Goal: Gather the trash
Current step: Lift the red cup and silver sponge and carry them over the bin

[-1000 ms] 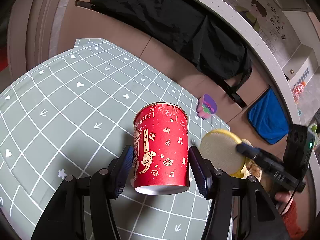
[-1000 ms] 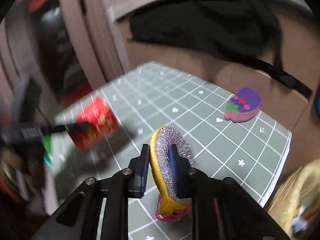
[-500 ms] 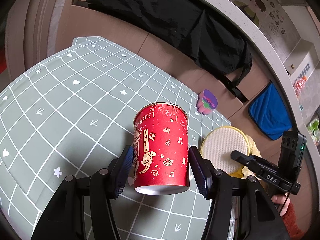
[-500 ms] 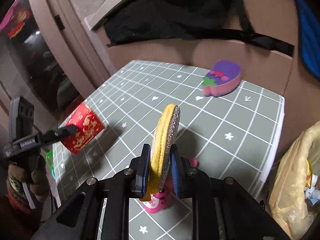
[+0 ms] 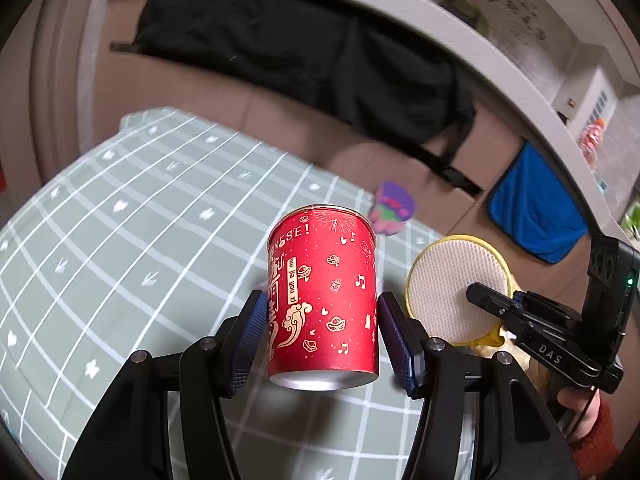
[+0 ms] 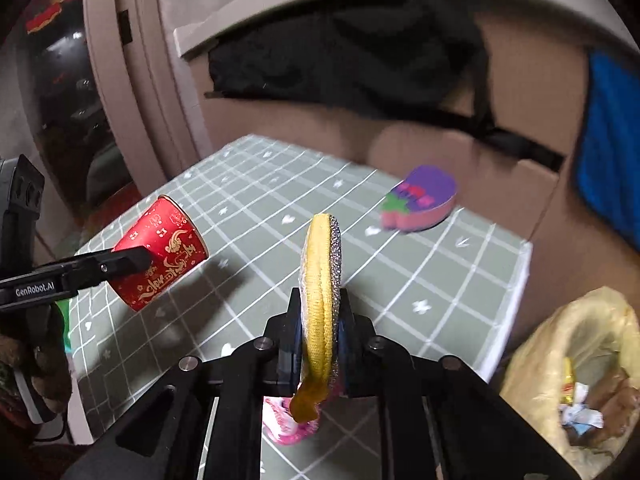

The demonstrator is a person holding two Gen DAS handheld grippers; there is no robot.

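Left claw [image 5: 320, 320] pinching a red cup [image 5: 323, 296] by its sides, lifted clear of the surface [image 5: 120, 240]. Right claw [image 6: 320, 344] clamped on a round yellow scrubber [image 6: 320, 280], held on edge, silver side facing right. Below that claw, something pink [image 6: 286, 420] on the surface, mostly hidden. Underneath both, a grey-green mat with white grid lines, hearts and arrows. Near the far edge, a purple and pink toy [image 6: 420, 200], well apart from the cup. Off the right edge, lower down, a yellow bag [image 6: 576, 376] holding wrappers. Behind, a black bag [image 5: 304, 60] with a strap against brown panels, and a blue cloth [image 5: 532, 208] further right.
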